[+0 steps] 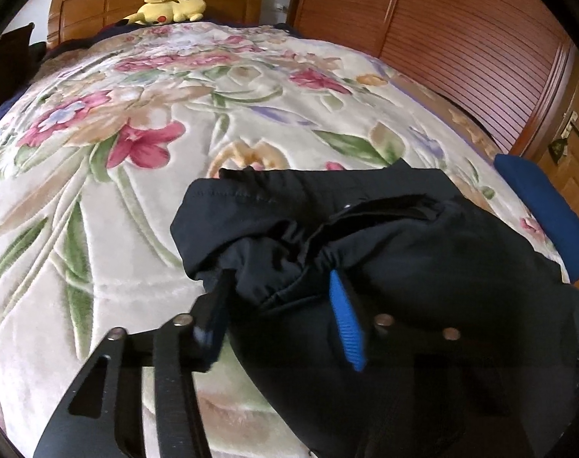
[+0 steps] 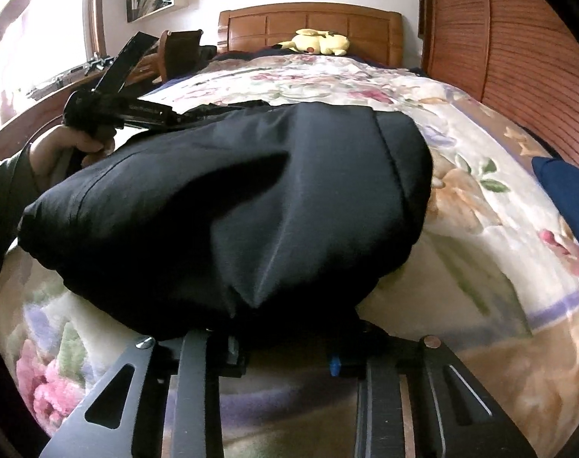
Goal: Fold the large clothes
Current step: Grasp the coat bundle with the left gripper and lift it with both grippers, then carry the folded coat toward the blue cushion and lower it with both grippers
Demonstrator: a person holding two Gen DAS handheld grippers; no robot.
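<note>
Lying bunched on the flowered bedspread (image 1: 144, 198) near the foot of the bed, the black garment (image 1: 384, 236) was gripped from two sides. The left gripper (image 1: 278, 286) had its jaws partly closed on a gathered fold, with the blue pad (image 1: 346, 328) against the cloth. The right gripper (image 2: 285, 343) pinched the near edge, jaws narrow. A yellow plush toy (image 2: 320, 42) lay by the wooden headboard (image 2: 308, 23).
</note>
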